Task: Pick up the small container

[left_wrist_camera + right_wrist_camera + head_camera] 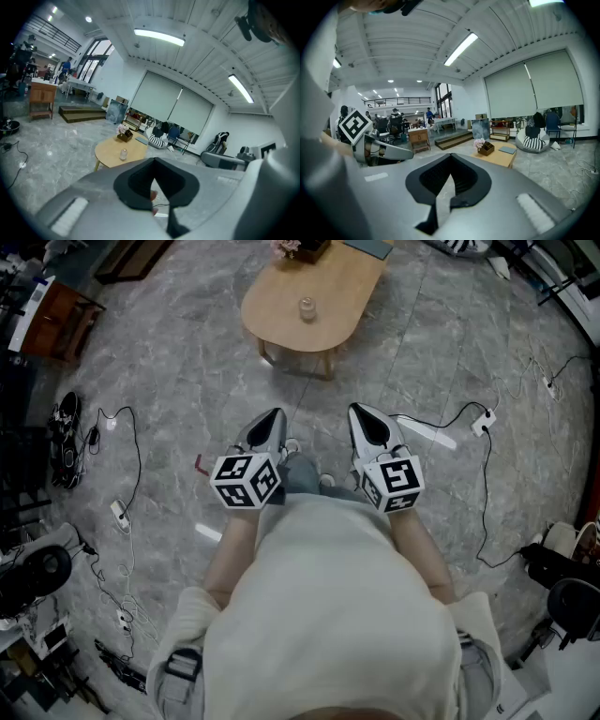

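The small container, a clear glass jar (pixel 307 307), stands upright near the middle of a low oval wooden table (pixel 281 320) some way ahead of me. It shows in the left gripper view as the same jar (pixel 123 153) on the table (pixel 110 157). My left gripper (pixel 273 418) and right gripper (pixel 362 414) are held side by side in front of my chest, well short of the table. Both are shut with nothing between their fingers. In the right gripper view the table (pixel 506 158) shows, but the jar is hidden.
A box of flowers (pixel 302 249) and a flat book (pixel 367 247) sit at the table's far end. Cables and a power strip (pixel 483 421) lie on the grey stone floor to the right, with more cables, shoes (pixel 66 437) and gear to the left.
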The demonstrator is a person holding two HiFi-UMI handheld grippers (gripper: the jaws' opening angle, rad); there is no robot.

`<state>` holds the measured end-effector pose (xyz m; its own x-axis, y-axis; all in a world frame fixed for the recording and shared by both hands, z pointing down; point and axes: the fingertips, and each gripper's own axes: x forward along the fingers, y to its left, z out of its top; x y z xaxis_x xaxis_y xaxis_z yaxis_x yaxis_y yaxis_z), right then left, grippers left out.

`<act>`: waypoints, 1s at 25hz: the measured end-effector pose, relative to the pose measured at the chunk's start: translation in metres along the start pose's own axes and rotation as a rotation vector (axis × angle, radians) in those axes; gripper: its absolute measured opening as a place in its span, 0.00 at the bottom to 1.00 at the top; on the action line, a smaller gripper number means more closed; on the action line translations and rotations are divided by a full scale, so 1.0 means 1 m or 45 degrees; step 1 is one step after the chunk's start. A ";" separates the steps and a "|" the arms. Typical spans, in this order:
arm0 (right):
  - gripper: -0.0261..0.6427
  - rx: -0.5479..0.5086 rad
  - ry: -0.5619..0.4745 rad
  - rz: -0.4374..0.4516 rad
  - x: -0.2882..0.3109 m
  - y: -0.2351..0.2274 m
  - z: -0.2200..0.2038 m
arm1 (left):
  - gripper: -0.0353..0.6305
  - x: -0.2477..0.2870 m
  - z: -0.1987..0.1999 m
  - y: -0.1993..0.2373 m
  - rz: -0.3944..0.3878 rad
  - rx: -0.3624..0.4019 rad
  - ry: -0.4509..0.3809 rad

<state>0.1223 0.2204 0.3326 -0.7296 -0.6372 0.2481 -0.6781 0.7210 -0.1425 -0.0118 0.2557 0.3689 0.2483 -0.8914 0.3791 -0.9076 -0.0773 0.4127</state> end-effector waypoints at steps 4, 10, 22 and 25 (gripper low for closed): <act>0.03 0.005 -0.008 0.023 -0.016 0.016 -0.003 | 0.06 -0.018 -0.004 -0.008 0.007 0.008 -0.012; 0.03 -0.015 -0.032 0.046 -0.031 0.022 -0.001 | 0.06 -0.025 -0.008 -0.026 -0.013 0.032 -0.013; 0.04 0.040 -0.037 0.053 -0.018 0.009 0.001 | 0.06 -0.009 -0.010 -0.023 0.016 0.045 0.014; 0.04 0.029 -0.029 0.040 -0.005 0.004 0.000 | 0.06 0.001 -0.006 -0.011 0.024 0.040 0.021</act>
<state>0.1233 0.2260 0.3309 -0.7523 -0.6204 0.2215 -0.6564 0.7347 -0.1715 0.0005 0.2585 0.3700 0.2366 -0.8853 0.4003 -0.9223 -0.0751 0.3791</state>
